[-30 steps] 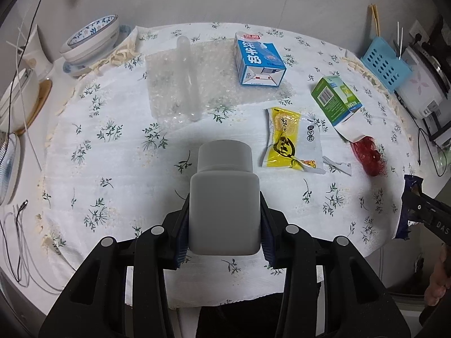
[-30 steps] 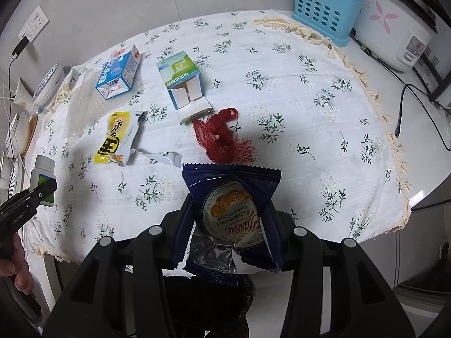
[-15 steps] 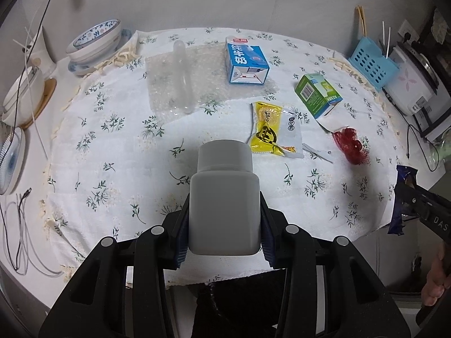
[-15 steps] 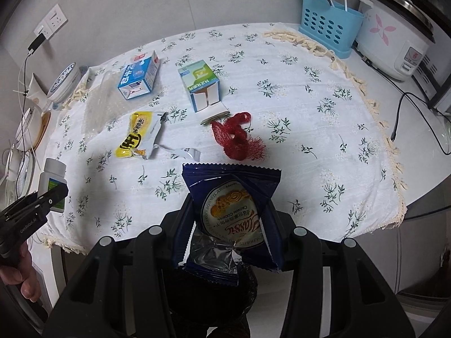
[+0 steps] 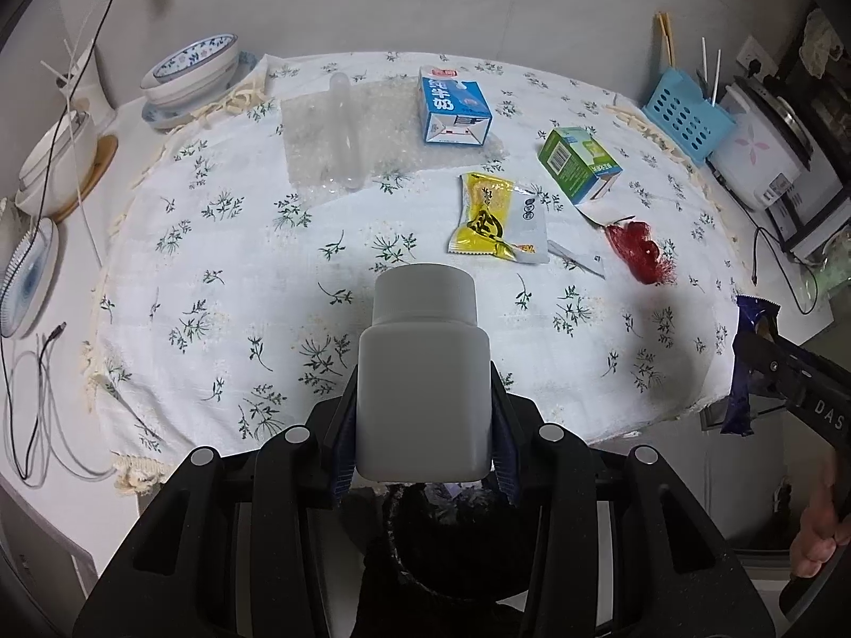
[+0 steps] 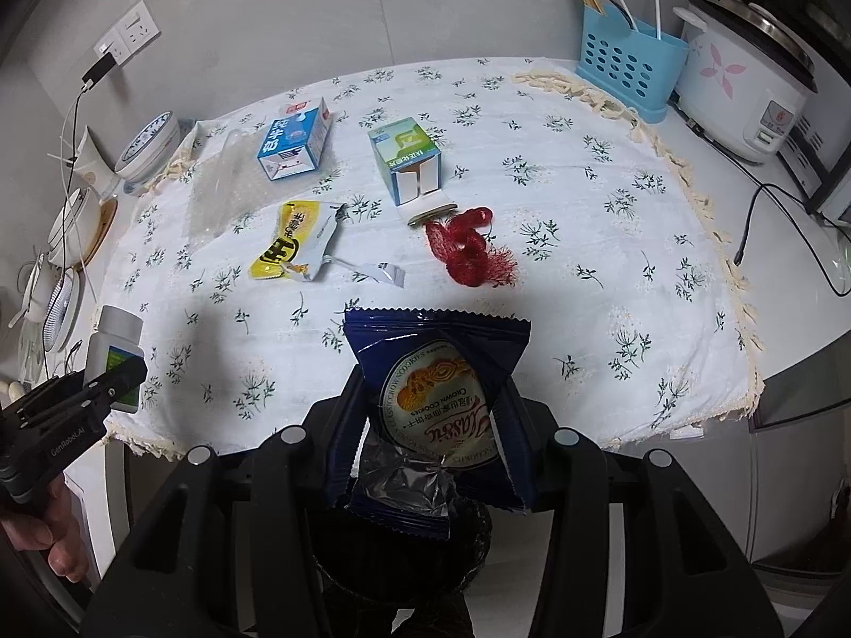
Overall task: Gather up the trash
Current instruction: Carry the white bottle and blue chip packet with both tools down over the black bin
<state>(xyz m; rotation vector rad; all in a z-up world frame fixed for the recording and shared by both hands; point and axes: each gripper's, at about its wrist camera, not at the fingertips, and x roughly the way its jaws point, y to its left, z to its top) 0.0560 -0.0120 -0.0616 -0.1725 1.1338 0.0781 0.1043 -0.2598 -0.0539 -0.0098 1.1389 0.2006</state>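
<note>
My left gripper (image 5: 423, 425) is shut on a white plastic bottle (image 5: 423, 372), held just off the table's front edge. My right gripper (image 6: 433, 425) is shut on a torn dark-blue cookie wrapper (image 6: 436, 388). Under both grippers a black bin opening (image 5: 452, 547) shows. On the flowered tablecloth (image 5: 239, 276) lie a blue carton (image 5: 452, 106), a green carton (image 5: 577, 165), a yellow wrapper (image 5: 489, 218), a red net (image 5: 641, 252) and a clear bottle (image 5: 345, 133) on bubble wrap. A person's hand (image 5: 819, 531) holds the right gripper at the frame's edge.
Stacked bowls (image 5: 191, 69) and a small fan (image 5: 26, 276) with cables stand left of the cloth. At the back right are a blue utensil caddy (image 6: 630, 69) and a rice cooker (image 6: 744, 85). A torn foil strip (image 6: 383, 271) lies beside the yellow wrapper.
Both grippers have drawn back from the table and risen, each still holding its item. The table's front edge and the black bin below have come into view.
</note>
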